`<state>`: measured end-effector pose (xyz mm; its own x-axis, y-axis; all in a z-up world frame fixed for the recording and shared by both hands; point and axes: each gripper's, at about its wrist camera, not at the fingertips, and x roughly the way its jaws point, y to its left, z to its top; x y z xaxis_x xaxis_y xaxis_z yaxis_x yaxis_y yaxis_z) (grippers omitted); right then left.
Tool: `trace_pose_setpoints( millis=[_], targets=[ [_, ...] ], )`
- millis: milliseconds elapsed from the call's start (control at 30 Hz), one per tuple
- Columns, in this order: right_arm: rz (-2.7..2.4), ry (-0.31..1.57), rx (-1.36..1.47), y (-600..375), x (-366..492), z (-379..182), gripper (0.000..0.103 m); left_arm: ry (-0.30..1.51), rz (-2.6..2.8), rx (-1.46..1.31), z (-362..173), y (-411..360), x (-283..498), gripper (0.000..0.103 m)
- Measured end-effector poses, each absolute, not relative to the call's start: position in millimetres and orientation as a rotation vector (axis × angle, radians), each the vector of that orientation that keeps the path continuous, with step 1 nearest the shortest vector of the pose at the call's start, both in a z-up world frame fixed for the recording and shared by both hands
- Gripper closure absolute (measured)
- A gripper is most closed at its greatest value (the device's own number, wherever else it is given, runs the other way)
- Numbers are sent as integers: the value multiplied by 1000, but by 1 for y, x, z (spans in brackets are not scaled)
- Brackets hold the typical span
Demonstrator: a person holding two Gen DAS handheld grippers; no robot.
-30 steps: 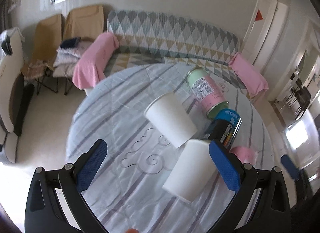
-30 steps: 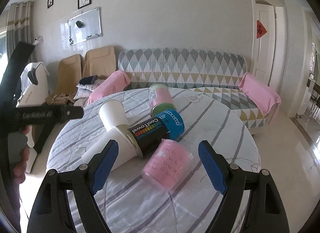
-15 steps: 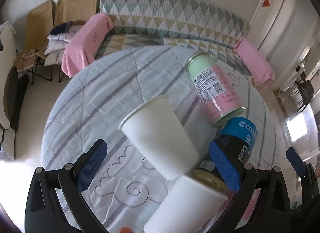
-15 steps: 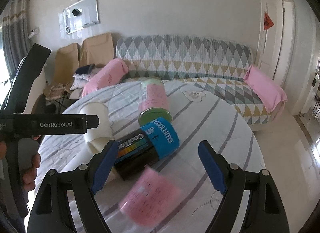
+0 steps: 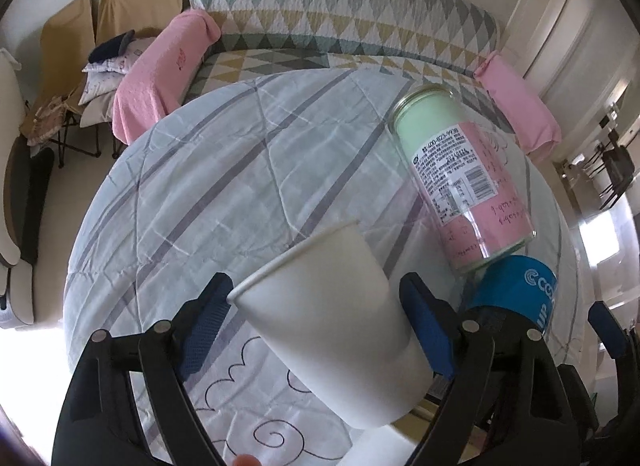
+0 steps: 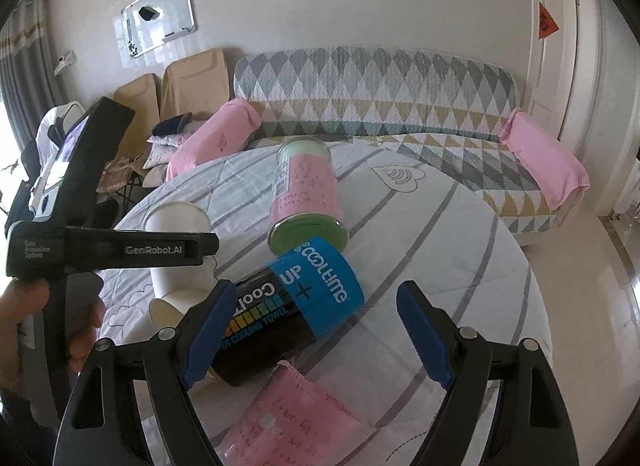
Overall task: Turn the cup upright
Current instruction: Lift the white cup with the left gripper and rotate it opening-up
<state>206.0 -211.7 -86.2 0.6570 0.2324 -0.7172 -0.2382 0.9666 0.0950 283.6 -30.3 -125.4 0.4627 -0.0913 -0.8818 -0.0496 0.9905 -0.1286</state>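
White paper cup (image 5: 336, 318): lay tipped on striped tablecloth (image 5: 224, 169), between spread fingers of left gripper (image 5: 316, 314), ungripped. Right gripper (image 6: 316, 330): wide, empty, over Cooltime canister (image 6: 292, 310). Glass jar (image 6: 306, 193) lay beyond.

Black hand-held gripper (image 6: 318, 330), blue ribbed pads (image 6: 424, 336), apparently silver screws.

A white paper cup (image 5: 340, 318) lies on its side on a round table covered with a striped cloth, its open rim pointing up and to the left in the left wrist view. A second white paper cup (image 6: 166, 312) lies on its side touching its base, close beside a black-and-blue can and a glass jar.
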Motion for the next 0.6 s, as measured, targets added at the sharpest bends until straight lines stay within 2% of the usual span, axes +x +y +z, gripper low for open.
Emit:
trace_pose_setpoints(
  millis=[233, 600],
  targets=[
    [259, 815, -13, -211, 209, -87, 20, 1043, -28, -115, -115, -21, 275, 17],
    [256, 780, -41, -193, 195, -73, 20, 866, -3, 9, -86, 2, 238, 17]
  ],
)
